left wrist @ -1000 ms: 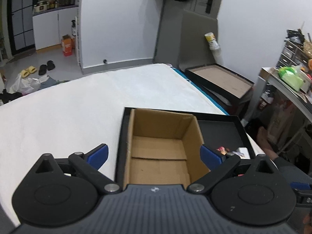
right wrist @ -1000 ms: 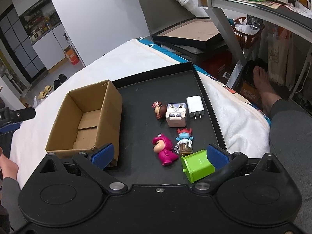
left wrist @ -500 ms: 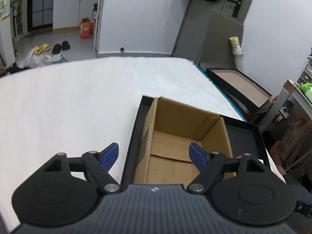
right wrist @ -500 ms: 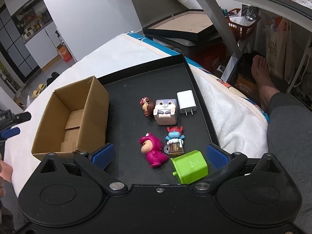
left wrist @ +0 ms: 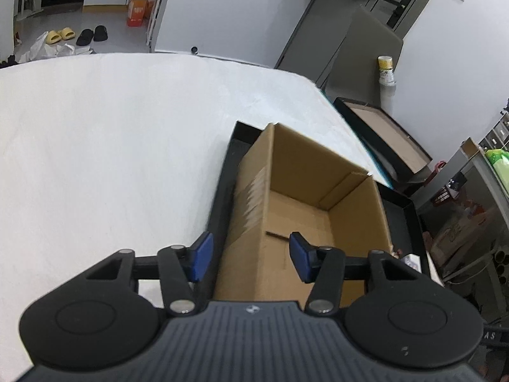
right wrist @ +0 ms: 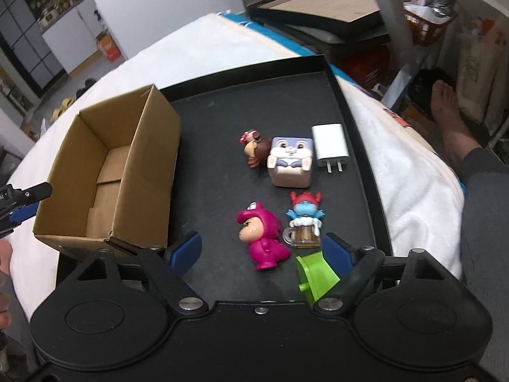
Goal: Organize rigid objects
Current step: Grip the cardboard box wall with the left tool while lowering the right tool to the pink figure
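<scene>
With both claws, left claw (left wrist: pixel 248 259) and right claw (right wrist: pixel 262 250), spread apart and empty, the pink figurine (right wrist: pixel 262 237) on the black tray (right wrist: pixel 359 146) beside the cardboard box (right wrist: pixel 133 159) seems light, hard and slippery, best pinched across its body.

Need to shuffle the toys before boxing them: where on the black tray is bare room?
Bare: the tray strip between the cardboard box and the toys, plus its far end. Crowded: right side, from white charger to pink figure.
</scene>
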A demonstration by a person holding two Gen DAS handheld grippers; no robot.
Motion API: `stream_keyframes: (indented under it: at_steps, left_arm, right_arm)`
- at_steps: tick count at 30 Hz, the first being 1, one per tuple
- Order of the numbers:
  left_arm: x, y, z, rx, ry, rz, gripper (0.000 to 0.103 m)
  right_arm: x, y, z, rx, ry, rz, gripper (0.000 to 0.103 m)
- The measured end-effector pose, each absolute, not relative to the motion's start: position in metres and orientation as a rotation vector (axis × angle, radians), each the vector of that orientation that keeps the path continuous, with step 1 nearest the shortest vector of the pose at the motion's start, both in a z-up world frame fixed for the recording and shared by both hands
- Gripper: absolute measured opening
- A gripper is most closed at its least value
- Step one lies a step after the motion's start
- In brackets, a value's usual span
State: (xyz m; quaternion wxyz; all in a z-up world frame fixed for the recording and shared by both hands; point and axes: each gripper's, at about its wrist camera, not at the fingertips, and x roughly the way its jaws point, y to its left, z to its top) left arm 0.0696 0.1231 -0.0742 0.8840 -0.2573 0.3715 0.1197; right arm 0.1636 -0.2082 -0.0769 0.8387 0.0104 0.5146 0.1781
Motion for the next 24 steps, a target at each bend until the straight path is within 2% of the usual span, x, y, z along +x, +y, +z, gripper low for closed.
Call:
stream_keyframes:
  at_steps: [12,18,22,24]
  left_arm:
    - [0.063,0.132,-0.083,-0.586,0.807,0.282,0.053]
    - [0.061,0.126,-0.08,-0.578,0.782,0.248,0.053]
    - [0.06,0.123,-0.081,-0.581,0.77,0.248,0.052]
    - [0.061,0.121,-0.084,-0.583,0.778,0.244,0.048]
  right_arm:
    - [0.178,-0.177,-0.1,-0.175,1.145,0.446,0.082]
    - [0.189,-0.17,-0.106,-0.232,1.154,0.446,0.075]
    - [0.193,-0.164,-0.113,-0.277,1.162,0.45,0.074]
    - [0.197,-0.161,-0.121,-0.28,1.19,0.454,0.068]
